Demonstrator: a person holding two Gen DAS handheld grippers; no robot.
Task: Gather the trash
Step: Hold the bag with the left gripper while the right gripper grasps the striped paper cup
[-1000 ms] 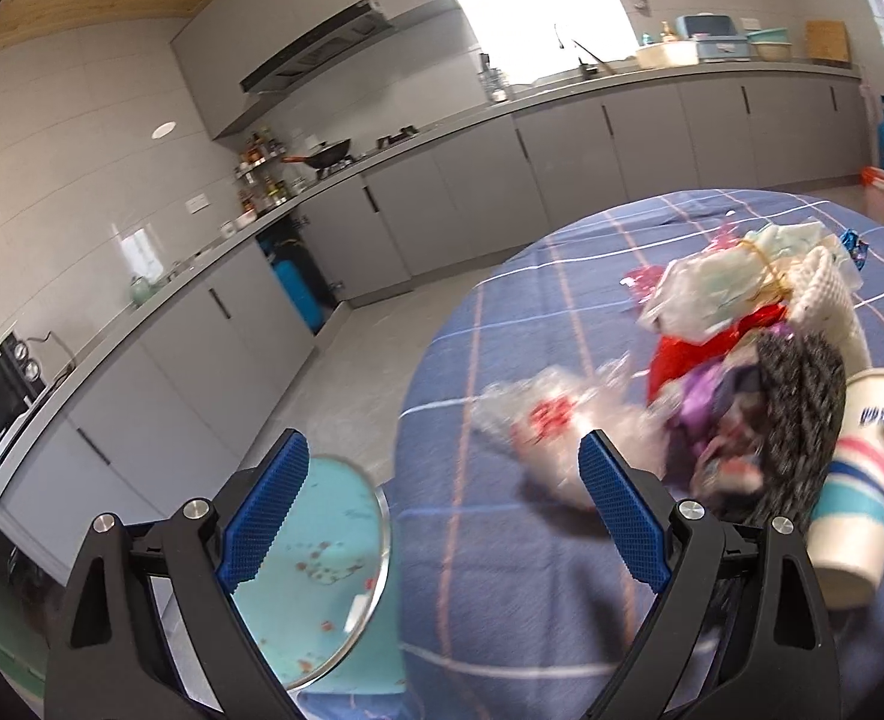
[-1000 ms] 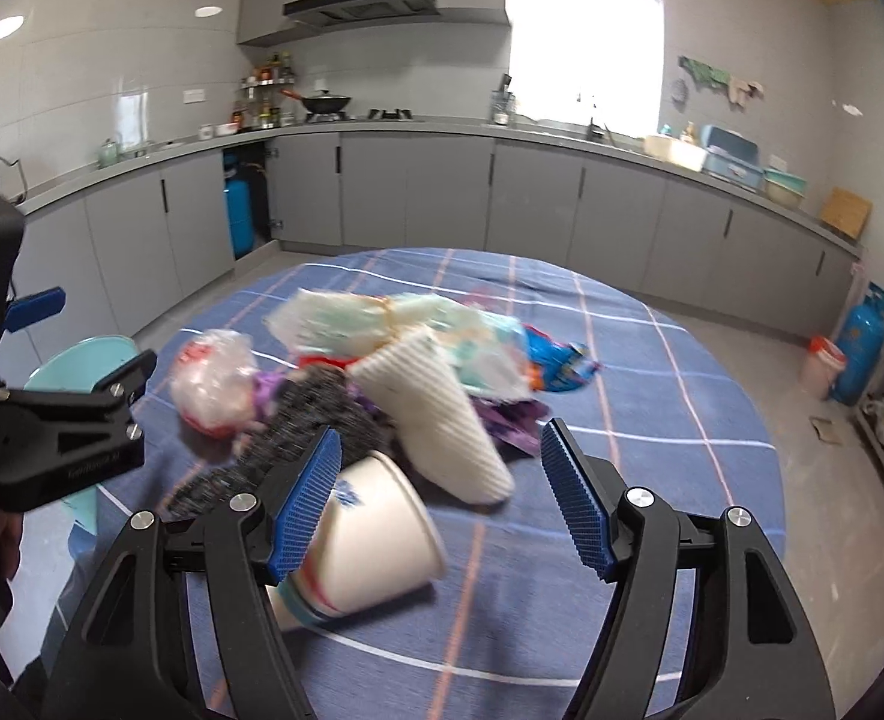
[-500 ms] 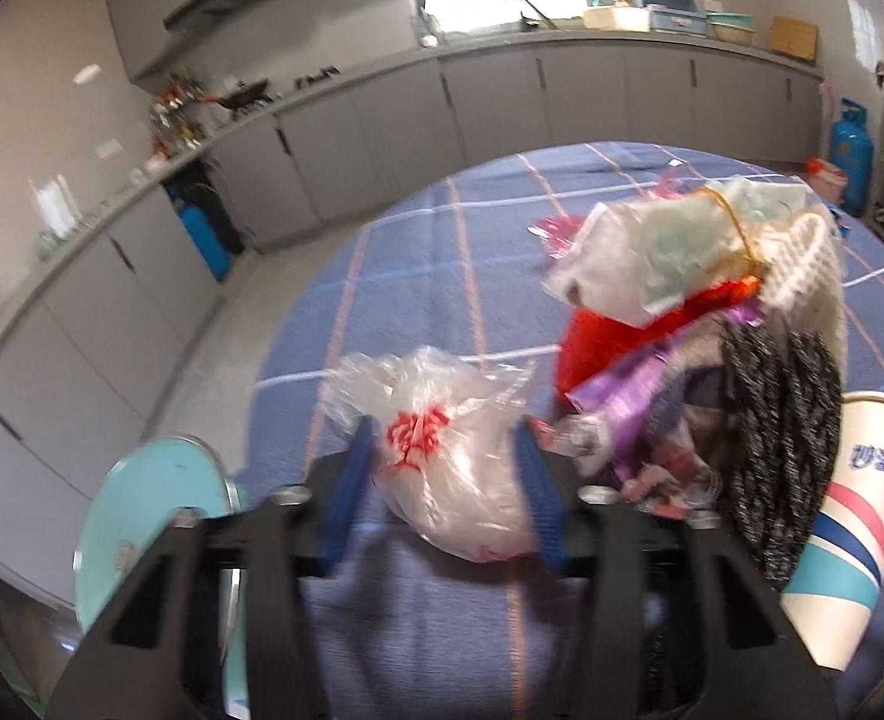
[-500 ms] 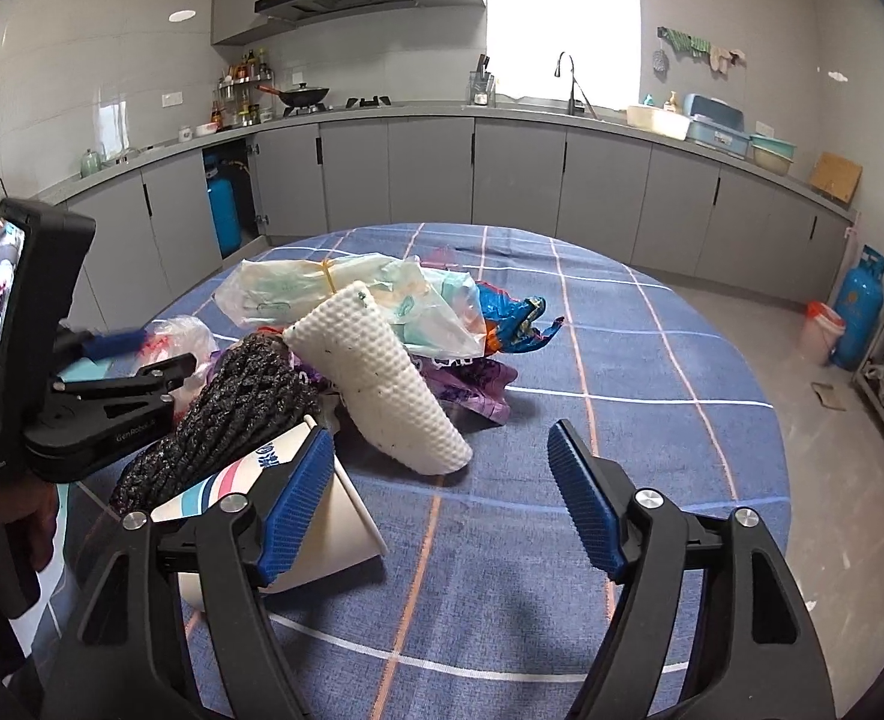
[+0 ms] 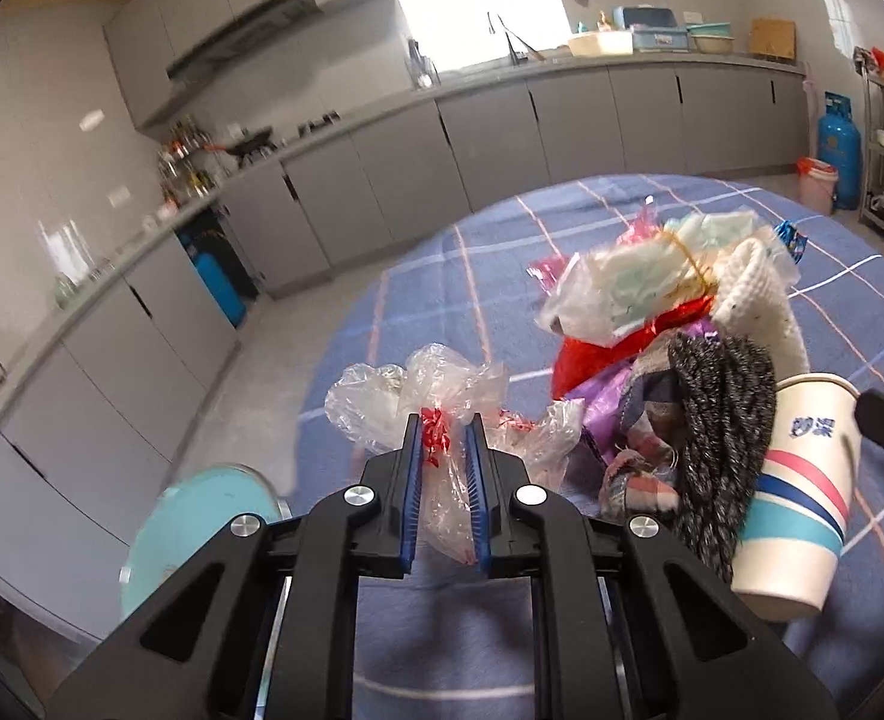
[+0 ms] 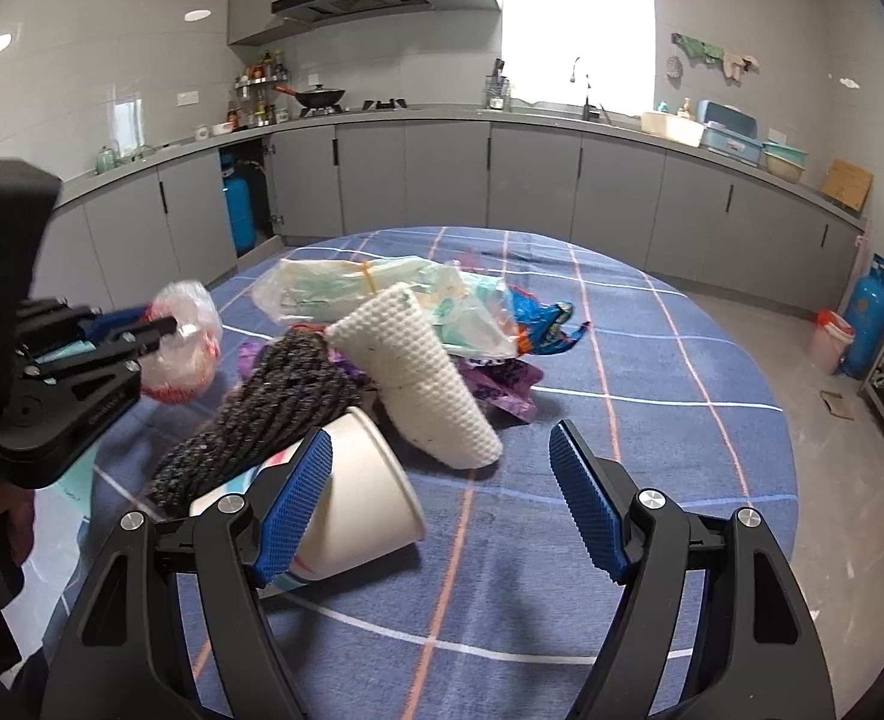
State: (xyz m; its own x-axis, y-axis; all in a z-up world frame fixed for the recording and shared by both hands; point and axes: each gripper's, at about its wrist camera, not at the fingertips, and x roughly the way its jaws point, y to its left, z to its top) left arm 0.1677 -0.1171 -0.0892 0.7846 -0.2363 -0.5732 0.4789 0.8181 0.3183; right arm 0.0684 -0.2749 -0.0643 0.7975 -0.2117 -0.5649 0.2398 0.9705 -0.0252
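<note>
1 clear plastic bag point(image 5: 442, 414) at tabletop point(image 5: 442, 276) edge, now between closing left tongs point(image 5: 445, 450), earlier wide apart; first trash nearly gripped; right tongs point(image 6: 435, 480) wide, empty, over paper cup point(image 6: 351, 498)

Two matching black hand-held grippers with blue pads

The left hand-held gripper point(image 5: 445, 456) and the right hand-held gripper point(image 6: 438, 492) share angular black plastic arms with triangular cut-outs, round silver screws at the pivots, and ribbed blue finger pads point(image 6: 586, 504). Seen from the right wrist view, the left unit carries a black box-shaped housing and small embossed lettering.
</note>
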